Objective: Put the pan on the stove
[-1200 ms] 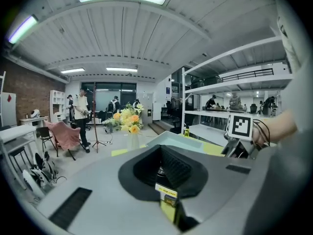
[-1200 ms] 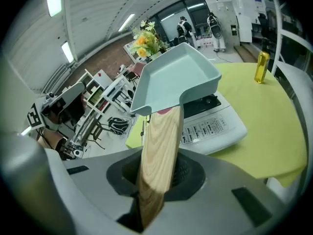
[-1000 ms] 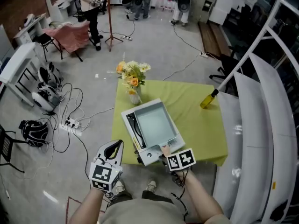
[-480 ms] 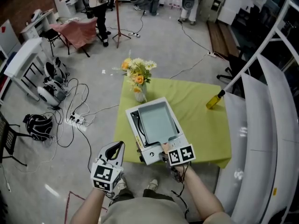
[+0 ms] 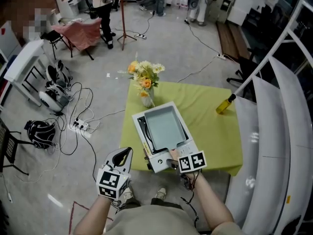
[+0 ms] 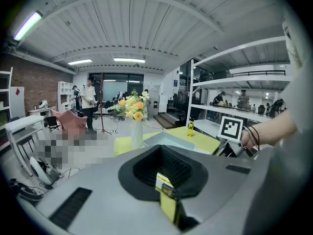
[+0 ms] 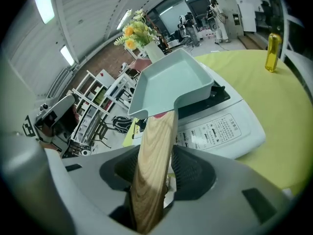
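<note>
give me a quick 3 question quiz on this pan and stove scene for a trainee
1. True or false: the pan already sits on the stove.
2. What lies between the right gripper's fingers? A) the yellow bottle B) the pan's wooden handle C) nothing
3. Fill in: seen from the person, the vase of flowers stands at the table's ____ corner.

Key: 1 true. 2 B; the fingers are opening with the handle between them. 3 far left.
</note>
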The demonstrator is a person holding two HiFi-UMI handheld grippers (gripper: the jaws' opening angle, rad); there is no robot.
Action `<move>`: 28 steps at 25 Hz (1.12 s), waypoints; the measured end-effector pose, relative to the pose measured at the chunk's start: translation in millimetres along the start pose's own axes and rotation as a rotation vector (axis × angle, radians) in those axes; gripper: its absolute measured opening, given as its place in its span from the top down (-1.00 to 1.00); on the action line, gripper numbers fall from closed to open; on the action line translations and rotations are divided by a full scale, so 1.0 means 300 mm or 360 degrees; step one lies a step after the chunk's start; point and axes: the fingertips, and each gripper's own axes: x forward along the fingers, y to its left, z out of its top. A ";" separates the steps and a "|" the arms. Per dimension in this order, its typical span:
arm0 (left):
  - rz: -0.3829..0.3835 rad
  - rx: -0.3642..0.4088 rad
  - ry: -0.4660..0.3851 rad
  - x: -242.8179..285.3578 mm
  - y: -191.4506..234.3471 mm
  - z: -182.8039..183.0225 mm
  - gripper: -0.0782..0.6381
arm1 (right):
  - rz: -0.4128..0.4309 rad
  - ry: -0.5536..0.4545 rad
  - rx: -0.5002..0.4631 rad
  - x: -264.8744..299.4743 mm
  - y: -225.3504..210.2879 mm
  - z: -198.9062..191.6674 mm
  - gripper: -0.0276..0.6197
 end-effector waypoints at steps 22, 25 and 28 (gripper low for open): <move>-0.0070 0.0056 -0.0057 -0.078 -0.024 0.088 0.76 | -0.0208 -0.0384 -0.0196 -0.280 0.061 0.075 0.10; -0.0049 0.0085 -0.0078 -0.104 -0.006 0.114 0.76 | -0.0260 -0.0499 -0.0270 -0.359 0.110 0.106 0.30; 0.0006 0.0265 -0.0105 -0.139 -0.005 0.161 0.76 | -0.0253 -0.0619 -0.0349 -0.438 0.178 0.139 0.43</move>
